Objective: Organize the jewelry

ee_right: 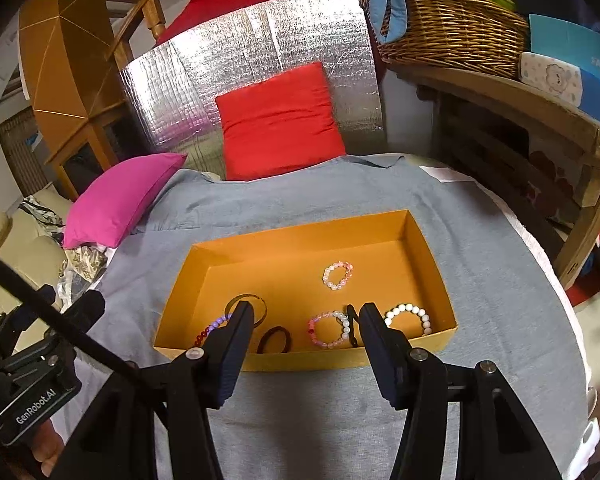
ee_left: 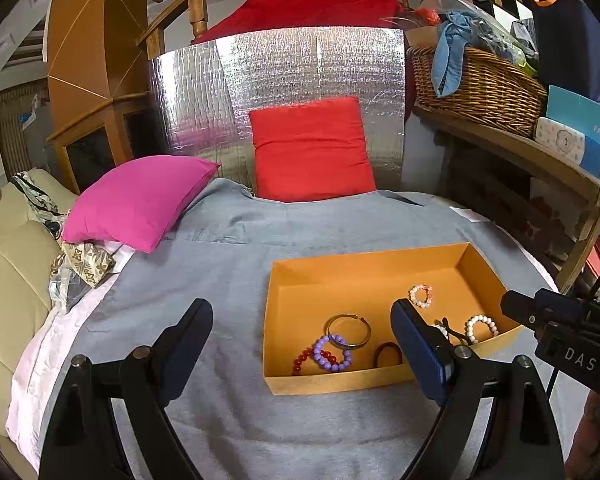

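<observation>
Right wrist view shows 1 orange box point(ee_right: 428, 264) on the grey cloth point(ee_right: 500, 248), holding 7 pieces, left to right: 1 purple-and-red bead bracelet point(ee_right: 214, 326), 1 metal bangle point(ee_right: 260, 305), 1 dark hair tie point(ee_right: 275, 339), 1 pink-white bracelet point(ee_right: 327, 330), 1 small pink-white bracelet point(ee_right: 337, 275), 1 black piece point(ee_right: 352, 326), 1 white bracelet point(ee_right: 408, 318). Left gripper point(ee_left: 300, 344) and right gripper point(ee_right: 306, 330) hang with fingers spread, pinching nothing.

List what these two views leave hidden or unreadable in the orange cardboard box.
- Left wrist view: the left gripper's right finger hides most of the pink-and-white bead bracelet.
- Right wrist view: the right gripper's left finger covers most of the purple bead bracelet and red bead bracelet.
- Thin black item: too small to identify.
</observation>
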`<state>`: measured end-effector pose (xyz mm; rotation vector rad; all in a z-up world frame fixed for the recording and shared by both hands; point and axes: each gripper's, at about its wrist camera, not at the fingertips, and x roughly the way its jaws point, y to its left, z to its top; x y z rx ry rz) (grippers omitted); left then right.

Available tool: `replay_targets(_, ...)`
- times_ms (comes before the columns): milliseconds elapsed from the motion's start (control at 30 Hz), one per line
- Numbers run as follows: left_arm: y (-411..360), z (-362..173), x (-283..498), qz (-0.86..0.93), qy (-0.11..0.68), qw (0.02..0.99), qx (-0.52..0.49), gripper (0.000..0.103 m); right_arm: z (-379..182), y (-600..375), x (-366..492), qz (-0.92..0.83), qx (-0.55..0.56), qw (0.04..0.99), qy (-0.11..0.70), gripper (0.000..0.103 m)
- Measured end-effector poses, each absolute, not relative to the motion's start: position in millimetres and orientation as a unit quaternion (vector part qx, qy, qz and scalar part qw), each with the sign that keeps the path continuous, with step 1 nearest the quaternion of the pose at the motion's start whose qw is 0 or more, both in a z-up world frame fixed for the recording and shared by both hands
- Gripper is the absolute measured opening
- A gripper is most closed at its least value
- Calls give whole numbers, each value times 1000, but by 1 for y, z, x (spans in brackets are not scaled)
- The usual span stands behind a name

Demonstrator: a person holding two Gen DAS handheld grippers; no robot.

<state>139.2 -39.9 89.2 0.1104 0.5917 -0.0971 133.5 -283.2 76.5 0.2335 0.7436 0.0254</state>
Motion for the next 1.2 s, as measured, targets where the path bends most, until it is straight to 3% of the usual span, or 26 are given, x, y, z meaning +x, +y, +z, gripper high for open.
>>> replay_targets(1200, -45, 89, 138, -54, 297, 952, 57, 91, 73, -286, 137, 6, 123, 924, 361, 59)
